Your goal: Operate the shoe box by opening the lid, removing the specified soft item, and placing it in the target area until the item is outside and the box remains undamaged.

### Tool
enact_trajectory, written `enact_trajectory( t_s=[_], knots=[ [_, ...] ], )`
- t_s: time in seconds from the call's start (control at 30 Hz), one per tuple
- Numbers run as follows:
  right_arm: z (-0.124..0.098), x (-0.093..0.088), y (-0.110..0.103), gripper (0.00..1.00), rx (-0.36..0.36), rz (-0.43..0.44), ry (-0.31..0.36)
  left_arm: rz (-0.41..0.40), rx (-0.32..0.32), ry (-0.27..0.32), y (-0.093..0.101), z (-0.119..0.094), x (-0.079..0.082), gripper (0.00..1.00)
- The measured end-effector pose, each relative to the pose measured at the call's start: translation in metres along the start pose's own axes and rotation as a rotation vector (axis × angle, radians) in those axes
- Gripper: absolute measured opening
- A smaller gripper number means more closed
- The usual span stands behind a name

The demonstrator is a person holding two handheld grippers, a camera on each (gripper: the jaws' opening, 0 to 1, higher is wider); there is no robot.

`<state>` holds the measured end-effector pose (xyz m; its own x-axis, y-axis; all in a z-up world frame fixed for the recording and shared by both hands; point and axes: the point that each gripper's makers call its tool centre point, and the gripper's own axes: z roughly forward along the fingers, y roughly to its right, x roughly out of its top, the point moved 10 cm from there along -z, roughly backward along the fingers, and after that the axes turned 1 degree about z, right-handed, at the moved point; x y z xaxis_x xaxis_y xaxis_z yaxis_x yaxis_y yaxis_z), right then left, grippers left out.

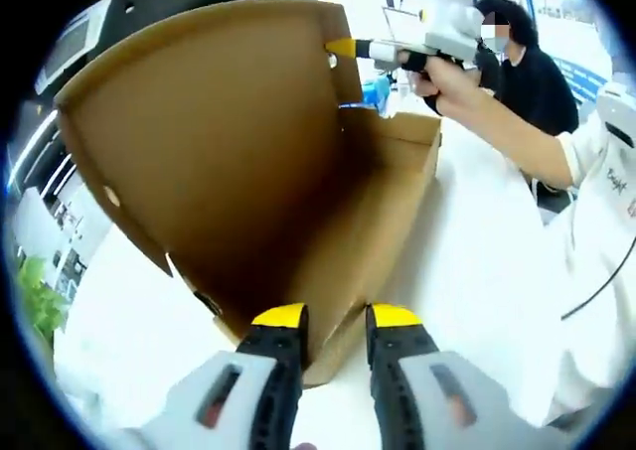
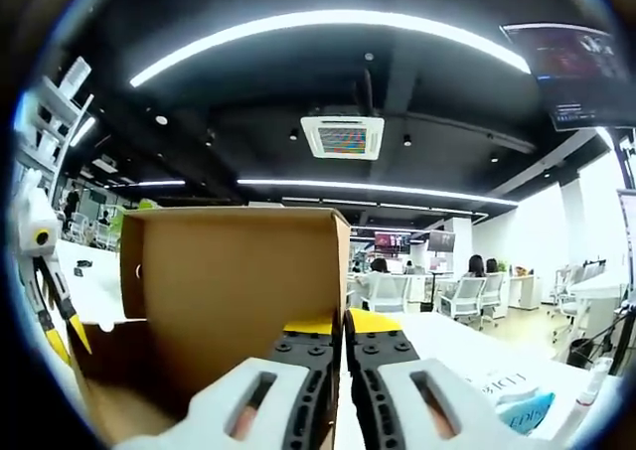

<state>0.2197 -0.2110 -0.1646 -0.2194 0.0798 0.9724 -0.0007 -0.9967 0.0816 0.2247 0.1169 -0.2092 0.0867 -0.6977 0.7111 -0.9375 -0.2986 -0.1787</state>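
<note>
The brown cardboard shoe box (image 1: 397,172) stands on a white table (image 1: 467,271) with its lid (image 1: 219,142) swung up. In the left gripper view my right gripper (image 1: 341,48), held by a hand, pinches the lid's top far corner. In the right gripper view the right gripper (image 2: 341,323) is shut on the lid's edge (image 2: 343,261). My left gripper (image 1: 338,318) is open at the box's near corner, with the cardboard wall in the gap between its yellow tips. The box interior that shows is bare cardboard. The left gripper (image 2: 60,336) also appears at the left of the right gripper view.
A person in black (image 1: 532,77) sits behind the table. A blue object (image 1: 376,92) lies beyond the box. A white sleeve (image 1: 606,172) and a cable (image 1: 596,291) are on the right. A blue-and-white packet (image 2: 517,405) lies on the table.
</note>
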Motion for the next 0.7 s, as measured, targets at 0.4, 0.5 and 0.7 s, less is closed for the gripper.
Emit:
enact_trajectory(
  t_s=[0.4, 0.5, 0.7],
  knots=[
    [-0.001, -0.001, 0.001, 0.01, 0.001, 0.008, 0.0, -0.079, 0.038, 0.182, 0.008, -0.001, -0.007, 0.28],
    [-0.002, 0.001, 0.0, 0.01, 0.002, 0.008, 0.006, -0.085, 0.052, 0.18, 0.01, 0.0, -0.005, 0.28],
    [-0.004, 0.002, -0.002, 0.01, 0.006, 0.01, 0.028, -0.103, 0.104, 0.189, 0.017, 0.001, -0.005, 0.28]
  ],
)
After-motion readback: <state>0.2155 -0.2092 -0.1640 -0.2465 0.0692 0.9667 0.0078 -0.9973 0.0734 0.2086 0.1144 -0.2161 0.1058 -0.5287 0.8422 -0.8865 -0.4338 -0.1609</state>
